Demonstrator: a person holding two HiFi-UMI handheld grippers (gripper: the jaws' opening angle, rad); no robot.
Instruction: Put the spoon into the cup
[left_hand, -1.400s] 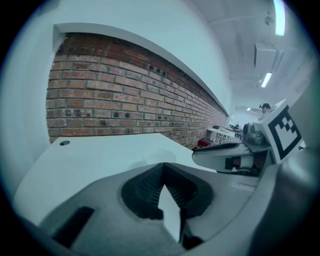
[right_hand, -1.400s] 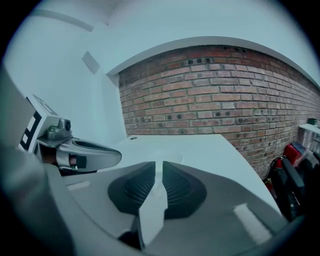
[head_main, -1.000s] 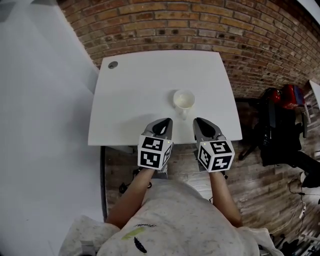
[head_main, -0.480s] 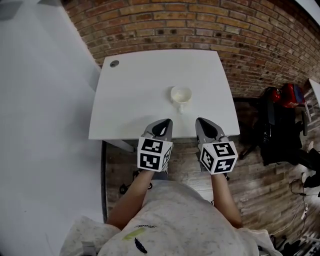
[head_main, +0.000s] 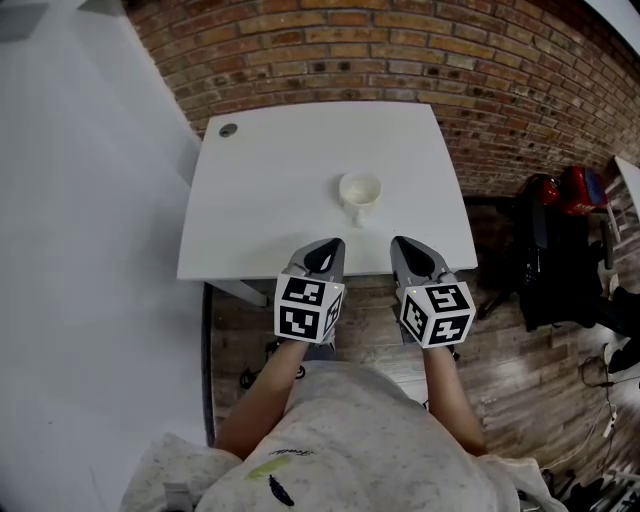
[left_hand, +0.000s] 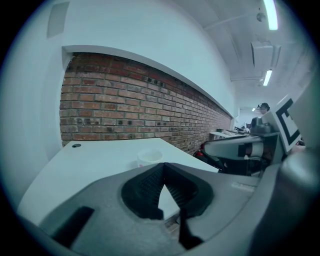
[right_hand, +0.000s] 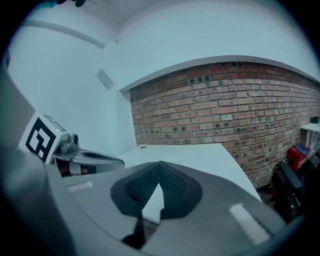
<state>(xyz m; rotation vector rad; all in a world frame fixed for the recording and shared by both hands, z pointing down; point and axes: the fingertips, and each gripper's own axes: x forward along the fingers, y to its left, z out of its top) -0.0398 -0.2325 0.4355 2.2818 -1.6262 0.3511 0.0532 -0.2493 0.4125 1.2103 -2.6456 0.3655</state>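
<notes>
A white cup stands on the white table, right of centre, with its handle toward me. In the left gripper view the cup shows just beyond the jaw tips. I see no spoon in any view. My left gripper hovers at the table's near edge, shut and holding nothing. My right gripper hangs beside it, also shut and empty. Each gripper view shows the jaw tips touching, left gripper and right gripper. The cup lies a little ahead, between the two.
A dark round grommet sits at the table's far left corner. A brick wall runs behind the table and a white wall stands on the left. Black and red gear stands on the wooden floor to the right.
The table and cup sit slightly higher and further left in the head view than a second ago. Both grippers stay shut in nearly the same place.
</notes>
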